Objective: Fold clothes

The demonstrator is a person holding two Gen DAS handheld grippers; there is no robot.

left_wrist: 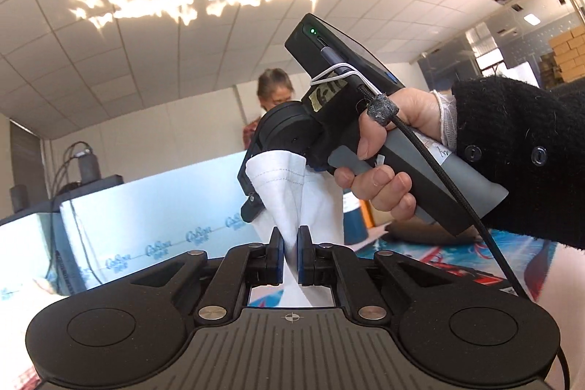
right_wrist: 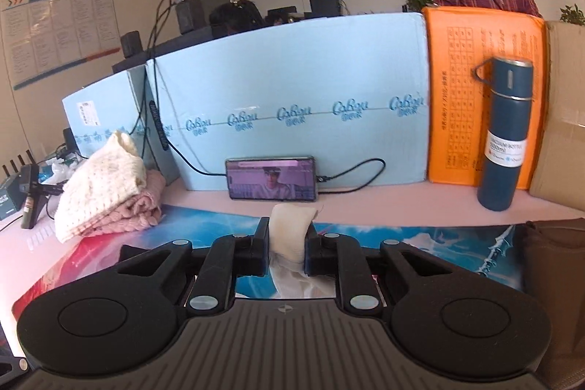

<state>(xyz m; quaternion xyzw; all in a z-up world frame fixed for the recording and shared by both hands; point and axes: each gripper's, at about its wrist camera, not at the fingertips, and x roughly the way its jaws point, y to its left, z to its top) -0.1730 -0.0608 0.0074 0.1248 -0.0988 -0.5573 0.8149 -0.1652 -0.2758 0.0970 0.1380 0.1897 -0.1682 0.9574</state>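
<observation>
Two hand-held grippers, left [left_wrist: 290,256] and right [right_wrist: 287,249], each pinch the white garment [left_wrist: 292,185]; uneven pulling could tug its thin edge free.

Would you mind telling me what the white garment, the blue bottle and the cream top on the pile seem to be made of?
White garment: thin woven cloth, likely cotton; matte, with a stitched hem. Blue bottle: probably painted metal, judging by its satin sheen and silvery rim band. Cream top: chunky knit, maybe wool or acrylic; open, bumpy stitches.
</observation>
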